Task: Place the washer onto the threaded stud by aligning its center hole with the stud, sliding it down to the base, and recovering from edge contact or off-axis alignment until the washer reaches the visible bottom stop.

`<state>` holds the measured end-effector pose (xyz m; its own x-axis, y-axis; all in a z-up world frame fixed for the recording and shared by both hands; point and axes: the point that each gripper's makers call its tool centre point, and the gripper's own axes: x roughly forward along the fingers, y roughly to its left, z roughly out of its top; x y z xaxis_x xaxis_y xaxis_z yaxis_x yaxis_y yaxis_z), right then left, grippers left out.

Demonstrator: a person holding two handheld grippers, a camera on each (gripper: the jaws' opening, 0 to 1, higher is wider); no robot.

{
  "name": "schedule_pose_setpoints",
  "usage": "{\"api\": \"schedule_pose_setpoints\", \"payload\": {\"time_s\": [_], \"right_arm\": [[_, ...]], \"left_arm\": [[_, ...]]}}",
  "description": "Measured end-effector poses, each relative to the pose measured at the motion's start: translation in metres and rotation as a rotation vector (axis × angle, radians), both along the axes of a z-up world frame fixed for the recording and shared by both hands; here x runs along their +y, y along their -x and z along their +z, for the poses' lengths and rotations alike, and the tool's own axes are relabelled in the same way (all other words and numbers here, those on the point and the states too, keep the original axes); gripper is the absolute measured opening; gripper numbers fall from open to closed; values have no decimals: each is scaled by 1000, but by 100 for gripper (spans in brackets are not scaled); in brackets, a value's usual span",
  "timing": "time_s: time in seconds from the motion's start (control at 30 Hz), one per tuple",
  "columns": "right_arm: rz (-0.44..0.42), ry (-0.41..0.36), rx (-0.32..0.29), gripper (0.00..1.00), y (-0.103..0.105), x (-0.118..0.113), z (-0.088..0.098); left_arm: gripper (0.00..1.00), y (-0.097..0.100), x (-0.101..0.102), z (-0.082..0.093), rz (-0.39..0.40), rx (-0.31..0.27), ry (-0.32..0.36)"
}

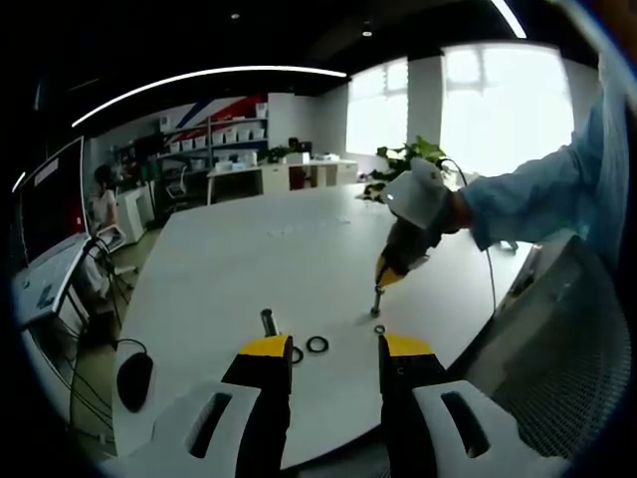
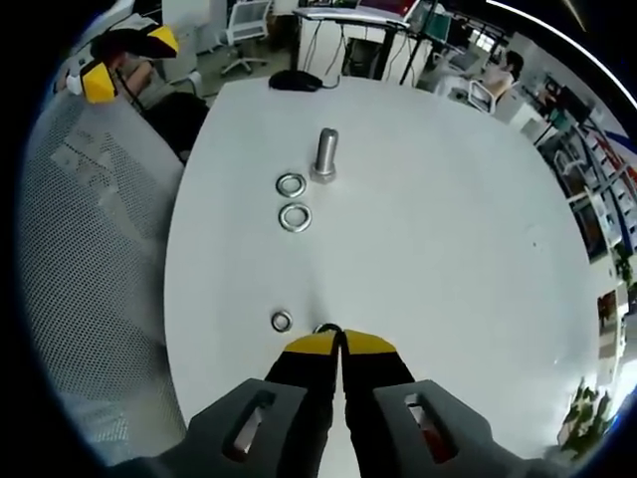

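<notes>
Washer [image 2: 322,328] perhaps under tongs' tips

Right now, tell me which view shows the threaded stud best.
The right gripper view: the threaded stud stands upright and unobstructed on the white table, two washers beside it. In the left gripper view the stud is small, dim, just above the left gripper.

The right gripper [image 2: 341,340] has its jaws closed together at the white table [image 2: 448,229]. Near them lies one small washer [image 2: 282,321]. Two larger washers [image 2: 293,201] lie just beside the upright threaded stud [image 2: 324,154].
</notes>
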<state>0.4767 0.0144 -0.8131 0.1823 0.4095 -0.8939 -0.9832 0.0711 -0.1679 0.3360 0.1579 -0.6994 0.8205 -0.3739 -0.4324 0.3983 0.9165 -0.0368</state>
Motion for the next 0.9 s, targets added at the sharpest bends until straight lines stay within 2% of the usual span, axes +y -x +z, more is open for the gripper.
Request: {"api": "schedule_pose_setpoints", "payload": {"time_s": [0.9], "right_arm": [[2,-4,5,3,2,1,0]], "left_arm": [[32,0,0,-1,2,4,0]]}}
